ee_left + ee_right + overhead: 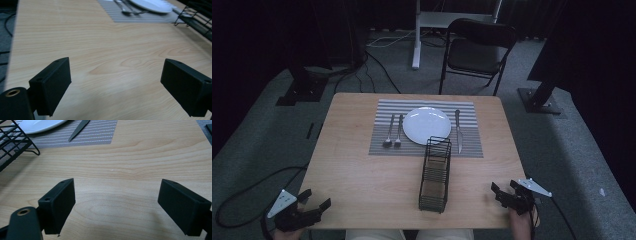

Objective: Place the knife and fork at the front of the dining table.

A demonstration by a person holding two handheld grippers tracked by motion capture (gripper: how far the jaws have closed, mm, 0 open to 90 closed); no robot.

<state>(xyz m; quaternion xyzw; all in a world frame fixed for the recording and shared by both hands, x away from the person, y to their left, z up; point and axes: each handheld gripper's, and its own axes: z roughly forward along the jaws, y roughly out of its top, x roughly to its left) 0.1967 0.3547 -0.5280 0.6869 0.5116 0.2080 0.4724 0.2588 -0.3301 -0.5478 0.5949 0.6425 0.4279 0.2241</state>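
Flanking the wire rack [435,175], left gripper [314,201] and right gripper [503,190] gape wide, both empty, well apart from it.

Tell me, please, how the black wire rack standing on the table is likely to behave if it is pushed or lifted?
The wire rack is open wire around an empty middle, so it is probably light for its size. It looks tall and narrow, so a push high on its long side might tip it; a low push would likelier slide it across the smooth table. Its thin wires look rigid.
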